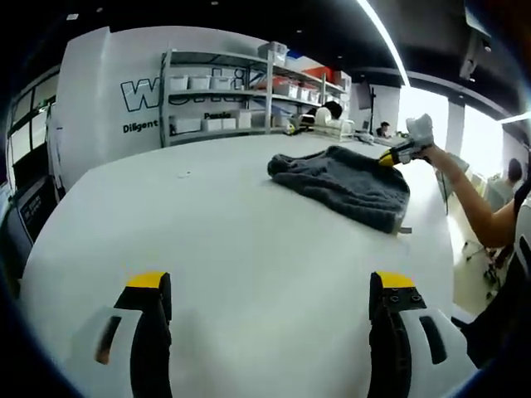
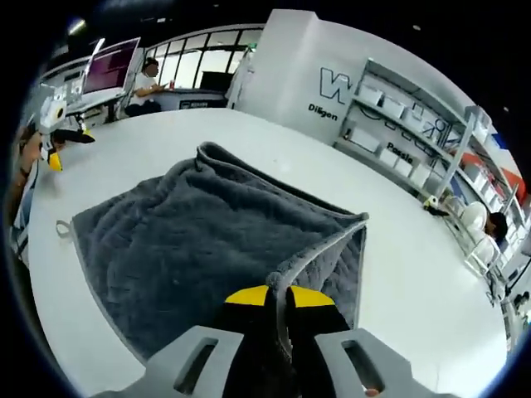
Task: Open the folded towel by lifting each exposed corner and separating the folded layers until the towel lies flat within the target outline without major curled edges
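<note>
Right gripper [image 2: 280, 297] pinching grey towel [image 2: 207, 249] corner, white table [image 1: 224, 240], shelves [image 1: 249, 95] behind.

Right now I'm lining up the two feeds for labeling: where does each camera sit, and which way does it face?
Left gripper view: rides the left gripper, low over the white table, open fingers, facing the grey towel and shelving; a person's forearm shows.
Right gripper view: rides the right gripper, above the towel, fingers shut on a towel corner.
Shared: towel, table, shelving, and each other's gripper.
</note>
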The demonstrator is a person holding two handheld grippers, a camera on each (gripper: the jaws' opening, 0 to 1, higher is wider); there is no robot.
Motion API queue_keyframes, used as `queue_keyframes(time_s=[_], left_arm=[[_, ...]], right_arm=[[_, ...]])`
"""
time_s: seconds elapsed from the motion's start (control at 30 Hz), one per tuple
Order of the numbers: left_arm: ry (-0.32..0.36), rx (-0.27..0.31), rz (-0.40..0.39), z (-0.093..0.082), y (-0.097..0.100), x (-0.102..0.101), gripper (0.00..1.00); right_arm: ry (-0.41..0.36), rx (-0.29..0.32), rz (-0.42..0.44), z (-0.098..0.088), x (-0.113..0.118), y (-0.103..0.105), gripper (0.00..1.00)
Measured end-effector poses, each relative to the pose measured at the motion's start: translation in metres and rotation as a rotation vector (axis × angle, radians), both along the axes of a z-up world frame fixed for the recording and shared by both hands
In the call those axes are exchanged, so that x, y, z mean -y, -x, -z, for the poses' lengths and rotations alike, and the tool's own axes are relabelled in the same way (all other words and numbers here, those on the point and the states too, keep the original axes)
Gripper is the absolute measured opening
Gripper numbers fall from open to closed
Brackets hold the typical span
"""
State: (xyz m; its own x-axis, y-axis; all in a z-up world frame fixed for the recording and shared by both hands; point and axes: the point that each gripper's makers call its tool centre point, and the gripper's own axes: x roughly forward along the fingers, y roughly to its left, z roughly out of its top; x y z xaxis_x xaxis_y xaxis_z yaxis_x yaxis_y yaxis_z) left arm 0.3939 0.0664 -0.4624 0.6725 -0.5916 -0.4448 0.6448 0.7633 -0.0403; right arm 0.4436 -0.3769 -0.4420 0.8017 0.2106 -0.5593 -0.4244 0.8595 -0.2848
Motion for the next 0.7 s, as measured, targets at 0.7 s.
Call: queue_keyframes(time_s=[0.7], left_arm=[[0.002, -0.007, 0.002, -0.001, 0.005, -0.003, 0.98]], right_arm=[[-0.066, 0.080, -0.214, -0.028, -0.108, -0.004, 0.04]])
